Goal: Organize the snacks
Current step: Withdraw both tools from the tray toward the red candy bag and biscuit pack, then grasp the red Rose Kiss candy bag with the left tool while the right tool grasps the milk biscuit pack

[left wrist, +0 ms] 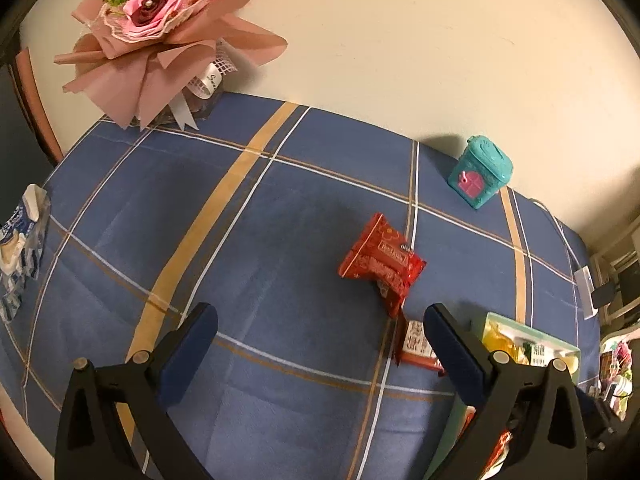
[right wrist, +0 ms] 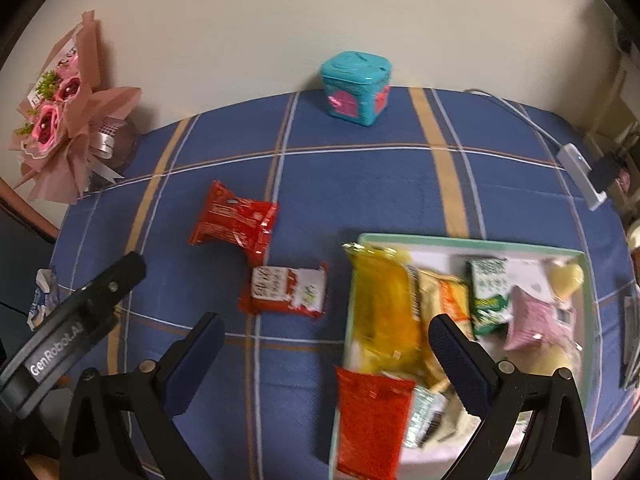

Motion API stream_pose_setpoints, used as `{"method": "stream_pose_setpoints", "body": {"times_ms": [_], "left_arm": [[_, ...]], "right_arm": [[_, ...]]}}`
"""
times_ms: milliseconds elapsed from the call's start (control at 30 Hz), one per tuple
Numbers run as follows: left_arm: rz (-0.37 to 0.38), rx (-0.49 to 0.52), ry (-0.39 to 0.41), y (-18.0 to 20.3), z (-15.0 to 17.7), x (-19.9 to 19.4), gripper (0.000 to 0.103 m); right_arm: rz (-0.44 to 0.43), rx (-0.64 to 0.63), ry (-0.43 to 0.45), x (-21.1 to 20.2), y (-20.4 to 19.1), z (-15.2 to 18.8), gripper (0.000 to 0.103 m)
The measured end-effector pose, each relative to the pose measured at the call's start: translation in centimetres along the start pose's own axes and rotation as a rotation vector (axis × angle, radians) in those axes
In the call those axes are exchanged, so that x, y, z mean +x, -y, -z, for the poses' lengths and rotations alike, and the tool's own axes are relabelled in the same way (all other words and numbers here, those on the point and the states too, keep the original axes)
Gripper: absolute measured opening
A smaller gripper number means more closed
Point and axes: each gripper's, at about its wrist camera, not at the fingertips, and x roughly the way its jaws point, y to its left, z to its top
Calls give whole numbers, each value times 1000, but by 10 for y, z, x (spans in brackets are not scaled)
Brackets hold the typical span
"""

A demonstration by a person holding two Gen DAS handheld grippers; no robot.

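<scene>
Left wrist view: my left gripper (left wrist: 320,330) hangs empty and spread wide over the plaid blue cloth (left wrist: 248,216).

Red snack packet (left wrist: 380,264) lies ahead, slightly right of centre, apart from both fingers. A red-and-white packet (left wrist: 416,342) sits just beside the right finger's inner edge. Green-rimmed tray (left wrist: 532,340) with snacks is partly hidden behind that finger. Teal box with pink door (left wrist: 480,170) at the far edge by the wall. Pink bouquet (left wrist: 160,36) far left. Blue-white wrapper (left wrist: 22,248) at the left edge.
</scene>
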Motion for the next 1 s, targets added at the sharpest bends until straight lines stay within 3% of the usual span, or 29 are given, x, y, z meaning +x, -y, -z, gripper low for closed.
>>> {"method": "stream_pose_setpoints", "body": {"times_ms": [433, 867, 1000], "left_arm": [[8, 6, -49, -5, -8, 48, 102], [66, 61, -78, 8, -17, 79, 102], [76, 90, -90, 15, -21, 85, 102]], "right_arm": [[-18, -29, -79, 63, -27, -10, 91], [-23, -27, -148, 109, -33, -11, 90], [9, -23, -129, 115, -34, -13, 87]]}}
